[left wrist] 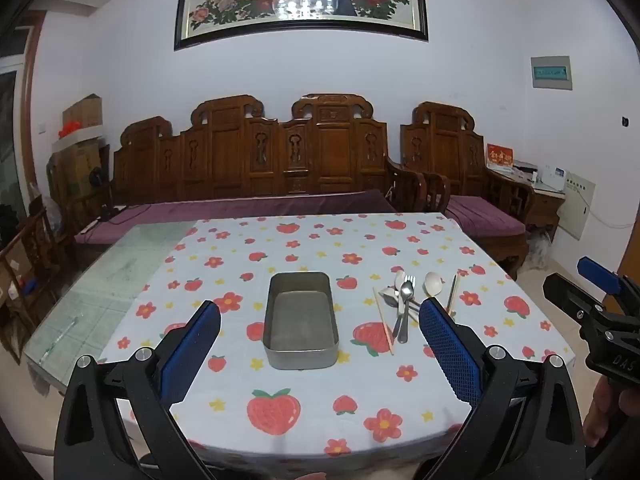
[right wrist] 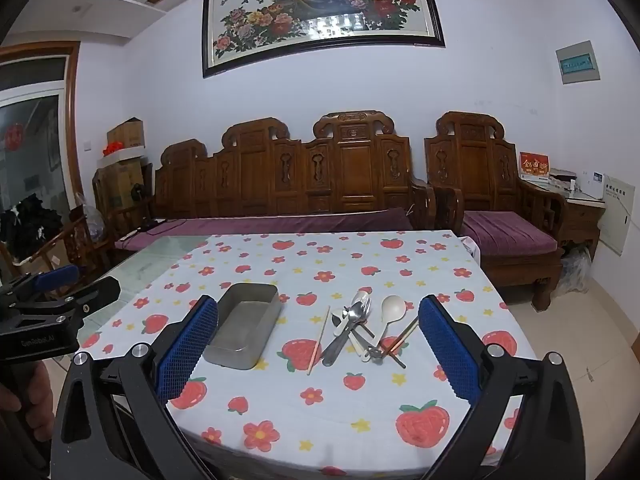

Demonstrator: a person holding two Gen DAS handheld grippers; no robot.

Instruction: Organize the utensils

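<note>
Home living rm: carved wood sofa (right wrist: 288,176), framed peacock painting (right wrist: 320,12), strawberry tablecloth (right wrist: 360,400).

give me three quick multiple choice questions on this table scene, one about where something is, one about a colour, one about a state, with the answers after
1. Where does the pile of utensils lie relative to the metal tin?
A. inside it
B. on the cloth to its right
C. on the cloth to its left

2. What colour are the pads on the gripper fingers?
A. blue
B. red
C. yellow

3. What state is the metal tin in?
A. full of utensils
B. covered with a lid
C. open and empty

Answers
1. B: both views show the spoons, fork and chopsticks heaped on the strawberry tablecloth right of the tin.
2. A: the textured pads on the fingers of both grippers are blue.
3. C: its bare floor shows, with no lid and nothing inside.
</note>
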